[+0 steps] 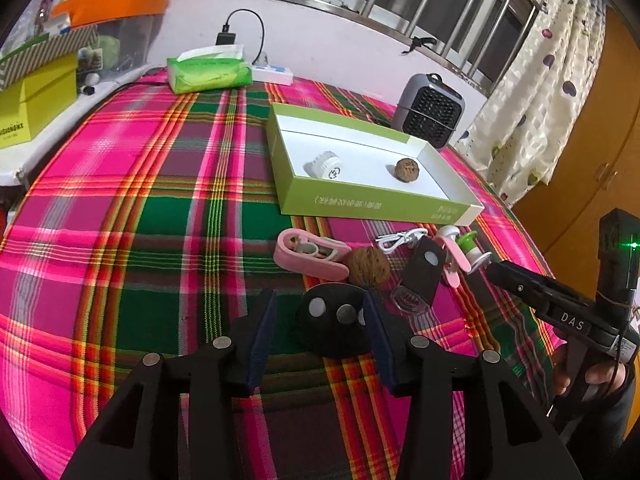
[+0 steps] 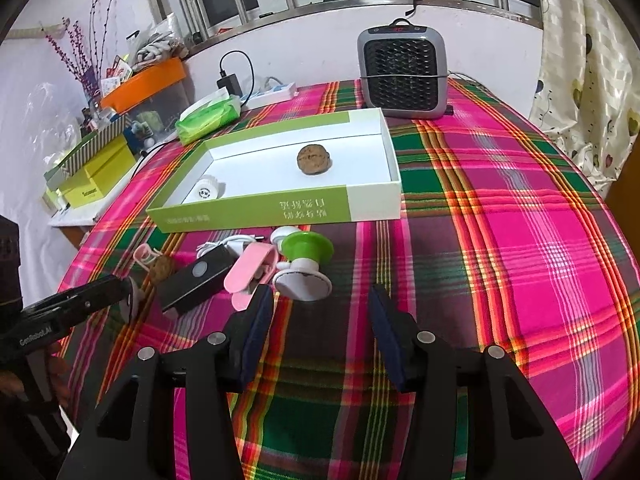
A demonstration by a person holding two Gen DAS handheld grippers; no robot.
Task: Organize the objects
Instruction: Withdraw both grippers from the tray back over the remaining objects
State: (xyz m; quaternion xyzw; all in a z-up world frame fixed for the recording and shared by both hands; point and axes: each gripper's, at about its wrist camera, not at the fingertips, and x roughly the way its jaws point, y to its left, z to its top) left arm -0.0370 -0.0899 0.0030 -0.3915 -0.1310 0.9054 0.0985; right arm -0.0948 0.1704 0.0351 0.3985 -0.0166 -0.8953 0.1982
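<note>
Bright, even indoor light, saturated colours.
Strong fisheye bending and dark corners; glare on the pink-and-green plaid cloth (image 2: 520, 220); shadows soft.

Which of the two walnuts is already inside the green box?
The smaller walnut, lying on the white floor of the green box. The other walnut sits on the plaid cloth among the loose items.
</note>
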